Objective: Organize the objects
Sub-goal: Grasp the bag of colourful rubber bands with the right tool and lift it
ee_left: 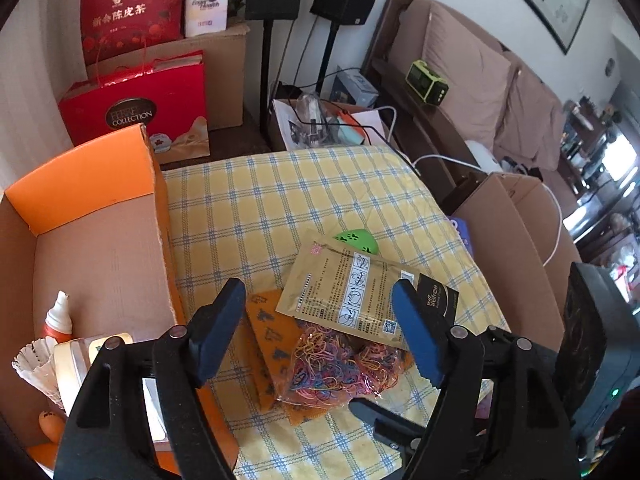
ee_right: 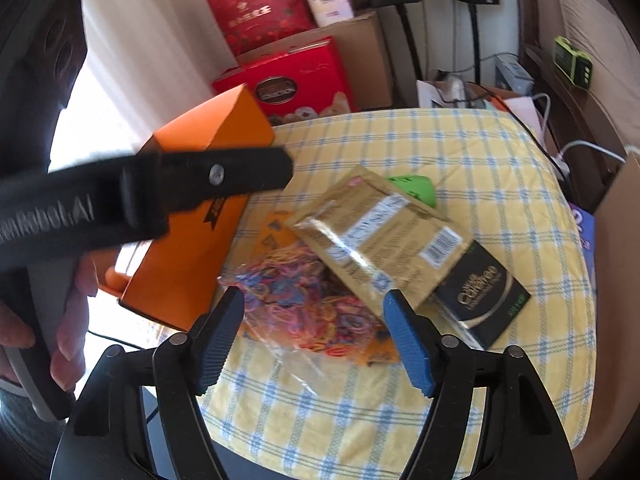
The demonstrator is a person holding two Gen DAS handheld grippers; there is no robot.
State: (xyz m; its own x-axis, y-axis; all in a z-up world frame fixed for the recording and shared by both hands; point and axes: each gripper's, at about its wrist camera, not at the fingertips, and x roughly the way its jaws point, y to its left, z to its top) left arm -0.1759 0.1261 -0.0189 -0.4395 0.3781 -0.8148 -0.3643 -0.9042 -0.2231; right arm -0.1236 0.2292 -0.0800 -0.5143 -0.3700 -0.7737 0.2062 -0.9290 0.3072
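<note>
Rubber bands (ee_left: 336,364) fill one clear plastic bag, a big tangle of pink, yellow, blue and purple loops. The bag lies flat on the yellow and blue checked cloth (ee_left: 288,200), near the front edge of the table. It has a lumpy shape, and its long side runs from left to right in the left wrist view.

One gold packet (ee_left: 348,292) lies partly on top of the bag. It is flat and shiny, with small drawings and tiny print on it. Its long side slants from the far left to the near right. One black box (ee_right: 484,296) with gold letters peeks out from under its near end and slants the same way. One green thing (ee_left: 358,240) sticks out behind the packet. Flat orange paper (ee_left: 276,336) with little dark shapes lies under the bag.

One orange cardboard box (ee_left: 96,208) stands open just to the left of the pile. Inside it I can see one small bottle (ee_left: 59,316) with an orange band and one white shuttlecock (ee_left: 34,364).

The left gripper (ee_left: 320,320) hangs over the pile with its two blue pads spread wide and nothing squeezed between them. The right gripper (ee_right: 314,326) is spread wide too, over the bag, and grips nothing. One hand (ee_right: 60,320) shows at the left edge of the right wrist view.
</note>
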